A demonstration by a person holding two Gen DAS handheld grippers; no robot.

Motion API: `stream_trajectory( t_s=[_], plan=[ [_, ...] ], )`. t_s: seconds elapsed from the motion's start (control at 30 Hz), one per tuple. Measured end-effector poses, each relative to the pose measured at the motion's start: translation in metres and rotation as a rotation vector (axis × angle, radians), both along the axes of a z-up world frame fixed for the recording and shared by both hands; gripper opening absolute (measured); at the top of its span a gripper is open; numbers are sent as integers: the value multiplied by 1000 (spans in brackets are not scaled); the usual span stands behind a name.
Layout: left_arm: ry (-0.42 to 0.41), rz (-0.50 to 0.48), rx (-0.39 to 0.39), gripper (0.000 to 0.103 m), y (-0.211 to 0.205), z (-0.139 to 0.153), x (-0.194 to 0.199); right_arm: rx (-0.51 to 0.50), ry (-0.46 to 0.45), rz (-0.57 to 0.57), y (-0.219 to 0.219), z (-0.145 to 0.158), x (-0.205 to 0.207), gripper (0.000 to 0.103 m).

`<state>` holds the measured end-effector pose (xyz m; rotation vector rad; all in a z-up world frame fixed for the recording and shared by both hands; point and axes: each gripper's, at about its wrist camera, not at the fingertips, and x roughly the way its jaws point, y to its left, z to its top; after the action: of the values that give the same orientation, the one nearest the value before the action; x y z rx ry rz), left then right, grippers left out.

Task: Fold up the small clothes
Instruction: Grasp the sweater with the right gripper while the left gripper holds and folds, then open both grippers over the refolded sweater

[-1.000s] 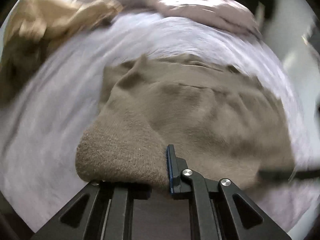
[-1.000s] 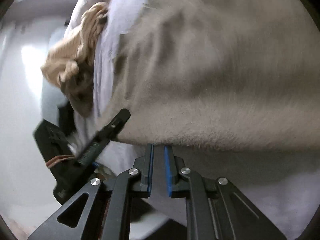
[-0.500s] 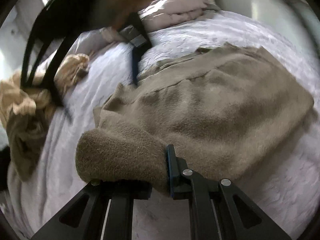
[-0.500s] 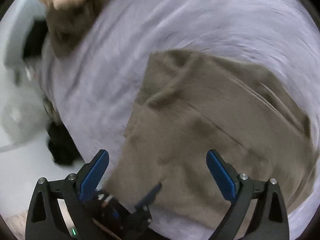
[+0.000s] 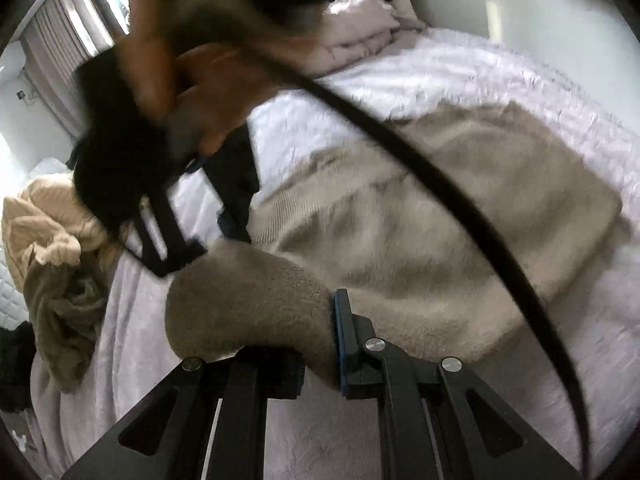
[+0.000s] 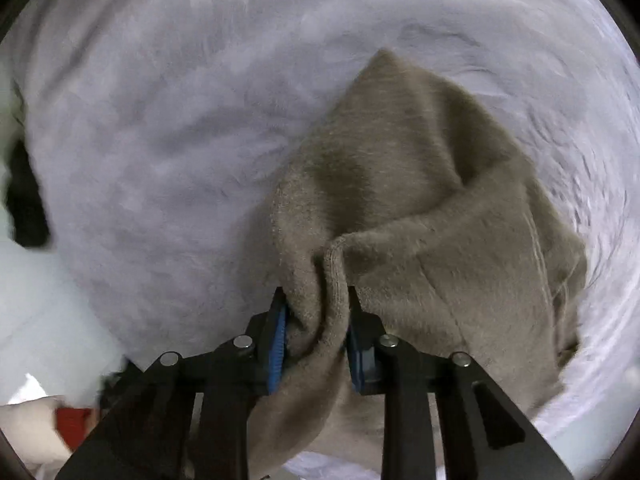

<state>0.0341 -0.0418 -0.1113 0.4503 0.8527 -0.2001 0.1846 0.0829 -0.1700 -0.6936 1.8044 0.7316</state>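
A taupe knit sweater (image 5: 440,208) lies spread on the pale lilac bedspread (image 5: 460,76). My left gripper (image 5: 318,340) is shut on a rolled edge of the sweater near its lower left corner. In the right wrist view my right gripper (image 6: 316,340) is shut on a bunched fold of the same sweater (image 6: 420,200), which trails away over the bedspread (image 6: 160,120). The right gripper and the hand holding it show blurred in the left wrist view (image 5: 168,200), above the sweater's far left edge.
A heap of beige and cream clothes (image 5: 48,248) lies at the bed's left edge. A folded pinkish duvet (image 5: 360,16) sits at the head of the bed. A black cable (image 5: 460,208) swings across the left wrist view. A window with curtains (image 5: 72,32) is at the back left.
My right gripper was open above the sweater half a second ago and has now closed on a fold of it. My left gripper has kept its hold on the sweater's edge.
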Motion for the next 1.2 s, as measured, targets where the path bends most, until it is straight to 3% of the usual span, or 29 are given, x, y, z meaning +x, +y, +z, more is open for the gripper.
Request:
stream_trajectory(
  t_s=[0.13, 0.23, 0.4, 0.5, 0.63, 0.77, 0.83, 0.87, 0.9, 0.93, 1.0, 1.1, 1.2],
  plan=[
    [-63, -75, -44, 13, -26, 41, 4, 238, -12, -199, -60, 52, 20, 21],
    [-101, -174, -43, 13, -61, 62, 3, 423, -52, -373, -130, 97, 26, 21],
    [-98, -374, -50, 13, -138, 69, -7, 611, -123, -610, -246, 143, 25, 21],
    [-31, -476, -63, 13, -182, 55, -12, 668, -175, -753, -326, 146, 6, 21],
    [100, -558, -47, 13, -223, 15, -20, 685, -189, -982, -429, 111, -19, 20],
    [186, -541, -23, 14, -228, -6, -25, 645, -111, -1206, -507, 33, -44, 21],
    [240, -515, -25, 18, -220, -8, -23, 677, -69, -1284, -522, 8, -55, 25],
    [258, -498, -23, 45, -216, -7, -21, 709, -68, -1318, -528, 3, -61, 27],
    [260, -472, -22, 76, -208, -5, -20, 731, -73, -1336, -533, 3, -64, 36],
    [233, -439, -34, 81, -196, 3, -20, 756, -76, -1350, -537, 4, -68, 52],
    [235, -410, -58, 81, -182, 14, -16, 828, -87, -1355, -542, 11, -70, 66],
    [271, -314, -104, 81, -158, 27, 2, 901, -84, -1333, -542, 21, -67, 67],
    [324, -144, -179, 81, -131, 26, 36, 831, -76, -1274, -522, 14, -55, 65]
  ],
)
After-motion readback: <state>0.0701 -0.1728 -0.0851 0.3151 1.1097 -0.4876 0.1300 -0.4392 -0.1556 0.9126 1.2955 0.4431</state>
